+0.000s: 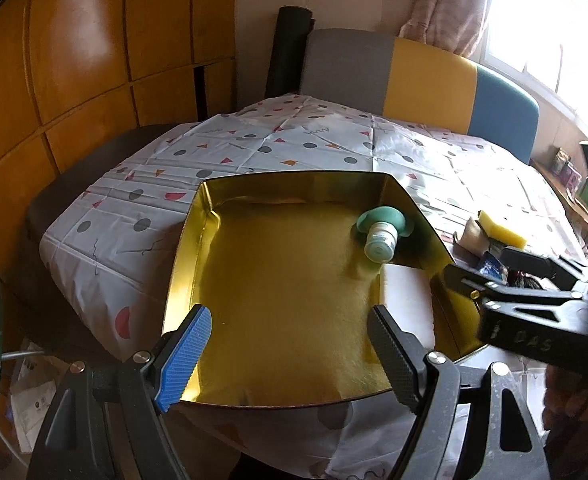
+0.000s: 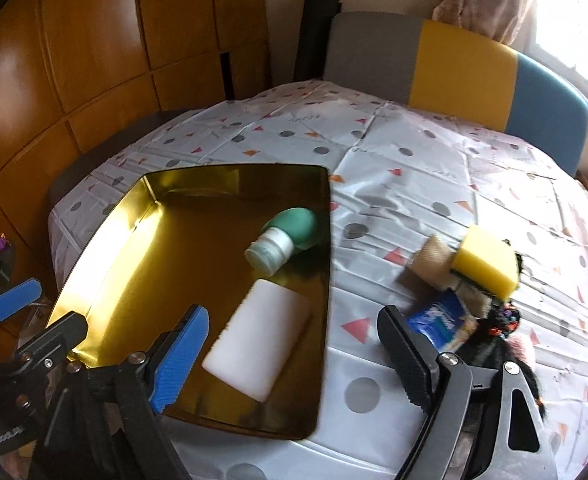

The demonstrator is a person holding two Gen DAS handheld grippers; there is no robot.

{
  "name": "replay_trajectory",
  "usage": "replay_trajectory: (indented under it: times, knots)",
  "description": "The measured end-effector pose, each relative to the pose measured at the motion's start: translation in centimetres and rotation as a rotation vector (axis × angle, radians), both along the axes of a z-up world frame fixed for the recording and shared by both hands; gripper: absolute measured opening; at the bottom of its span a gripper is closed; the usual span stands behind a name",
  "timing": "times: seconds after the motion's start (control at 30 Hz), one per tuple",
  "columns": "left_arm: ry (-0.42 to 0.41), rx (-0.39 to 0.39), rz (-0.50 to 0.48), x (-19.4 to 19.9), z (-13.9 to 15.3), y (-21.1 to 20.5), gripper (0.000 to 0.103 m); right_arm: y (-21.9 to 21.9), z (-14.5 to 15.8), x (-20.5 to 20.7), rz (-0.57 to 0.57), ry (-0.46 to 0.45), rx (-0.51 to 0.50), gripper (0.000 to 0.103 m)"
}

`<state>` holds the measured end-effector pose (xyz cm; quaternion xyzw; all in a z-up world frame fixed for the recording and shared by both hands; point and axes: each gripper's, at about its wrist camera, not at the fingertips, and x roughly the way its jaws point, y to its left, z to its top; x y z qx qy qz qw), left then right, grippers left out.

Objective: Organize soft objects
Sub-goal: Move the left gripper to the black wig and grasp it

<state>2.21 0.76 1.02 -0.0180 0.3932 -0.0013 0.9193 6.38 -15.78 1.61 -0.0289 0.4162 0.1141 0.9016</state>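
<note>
At the left, the left gripper (image 1: 290,344) is hovering over the gold tray (image 2: 94,264), its jaws standing wide and holding nothing. Inside the tray a green bottle (image 2: 286,240) and a white sponge block (image 2: 258,344) are lying near the right wall, the block seemingly just placed. The right gripper (image 2: 294,354) is hanging above that wall, jaws spread wide and empty. Next is likely a reach right to the pile on the worktop (image 2: 414,168): yellow sponge (image 2: 486,266), blue packet (image 2: 438,326).
</note>
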Motion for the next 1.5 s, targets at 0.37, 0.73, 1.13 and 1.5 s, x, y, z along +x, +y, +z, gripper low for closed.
replay_trajectory:
  times: [0.37, 0.73, 1.13, 1.5]
  knots:
    - [-0.026, -0.037, -0.177, -0.3, 0.6, -3.0, 0.081, -9.3, 2.1, -1.8, -0.173, -0.067, 0.049, 0.090]
    - [0.057, -0.118, -0.442, 0.6, 1.6, -10.8, 0.071, -26.3, -0.2, -4.3, -0.595, -0.022, 0.105, 0.094]
    - [0.246, -0.125, -0.586, 2.8, -1.8, -19.3, 0.047, -30.5, -2.3, -5.4, -0.749, 0.030, 0.214, 0.094]
    - [0.329, -0.222, -0.659, 7.5, -3.6, -25.7, 0.033, -30.8, -2.2, -5.5, -0.748, 0.030, 0.242, 0.094]
